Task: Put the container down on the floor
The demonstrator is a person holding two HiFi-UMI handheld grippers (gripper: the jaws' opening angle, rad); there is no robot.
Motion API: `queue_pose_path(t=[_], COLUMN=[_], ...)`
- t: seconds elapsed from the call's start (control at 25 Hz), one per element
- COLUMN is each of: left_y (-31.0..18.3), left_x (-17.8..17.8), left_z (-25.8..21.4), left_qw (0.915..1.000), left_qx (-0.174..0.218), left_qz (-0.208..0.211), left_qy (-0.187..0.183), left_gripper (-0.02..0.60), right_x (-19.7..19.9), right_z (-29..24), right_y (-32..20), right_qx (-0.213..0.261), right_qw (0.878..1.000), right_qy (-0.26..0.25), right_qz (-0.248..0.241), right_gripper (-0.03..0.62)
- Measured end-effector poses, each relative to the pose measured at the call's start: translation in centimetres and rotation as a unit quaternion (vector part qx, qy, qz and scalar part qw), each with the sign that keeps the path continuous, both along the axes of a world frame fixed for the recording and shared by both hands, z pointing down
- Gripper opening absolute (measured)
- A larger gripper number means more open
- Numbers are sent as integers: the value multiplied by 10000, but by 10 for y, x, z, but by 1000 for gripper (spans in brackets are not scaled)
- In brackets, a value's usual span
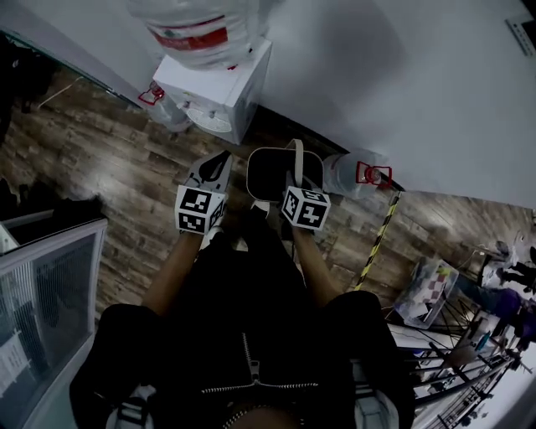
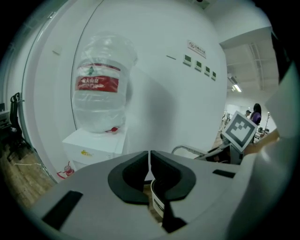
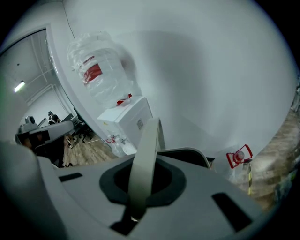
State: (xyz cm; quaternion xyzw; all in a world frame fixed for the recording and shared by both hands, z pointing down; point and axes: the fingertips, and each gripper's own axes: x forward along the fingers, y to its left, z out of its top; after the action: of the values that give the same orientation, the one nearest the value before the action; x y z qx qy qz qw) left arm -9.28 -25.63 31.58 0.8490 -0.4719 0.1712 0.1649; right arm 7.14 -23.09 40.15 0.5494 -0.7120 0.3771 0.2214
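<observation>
A pale container [image 1: 261, 159] with a dark inside and a flat strap handle [image 1: 298, 157] hangs in front of me, close to the white wall. My right gripper [image 1: 295, 183] is shut on that handle. In the right gripper view the handle [image 3: 146, 150] runs up between the closed jaws, and the container's rim [image 3: 190, 152] lies just beyond them. My left gripper [image 1: 218, 165] sits at the container's left side, shut, with nothing gripped. In the left gripper view its jaws [image 2: 149, 164] meet in a thin slit, and the right gripper's marker cube [image 2: 240, 131] shows at the right.
A white water dispenser [image 1: 219, 88] with a big bottle [image 1: 197, 25] on top stands against the wall, ahead and to the left. A second water bottle [image 1: 352, 172] with a red cap lies to the right. Yellow-black tape [image 1: 381, 235] crosses the wooden floor [image 1: 100, 159]. A cabinet [image 1: 42, 293] stands at my left.
</observation>
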Motion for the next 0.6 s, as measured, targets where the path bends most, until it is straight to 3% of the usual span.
queue_pose_path(t=[0.24,0.6], left_y=[-17,-50], left_x=[23,47], left_z=[7,13], left_qw=[9999,9989], left_qx=[-136,-161], left_qz=[-3,431], left_qy=[-82,-120], left_gripper=[26,26], right_x=[27,49], right_z=[6,15], right_y=[-25,-44], right_qx=[-48,-164], right_qw=[9999,9990], right_qy=[-65,-39], right_qz=[95,421], right_gripper=[11,12])
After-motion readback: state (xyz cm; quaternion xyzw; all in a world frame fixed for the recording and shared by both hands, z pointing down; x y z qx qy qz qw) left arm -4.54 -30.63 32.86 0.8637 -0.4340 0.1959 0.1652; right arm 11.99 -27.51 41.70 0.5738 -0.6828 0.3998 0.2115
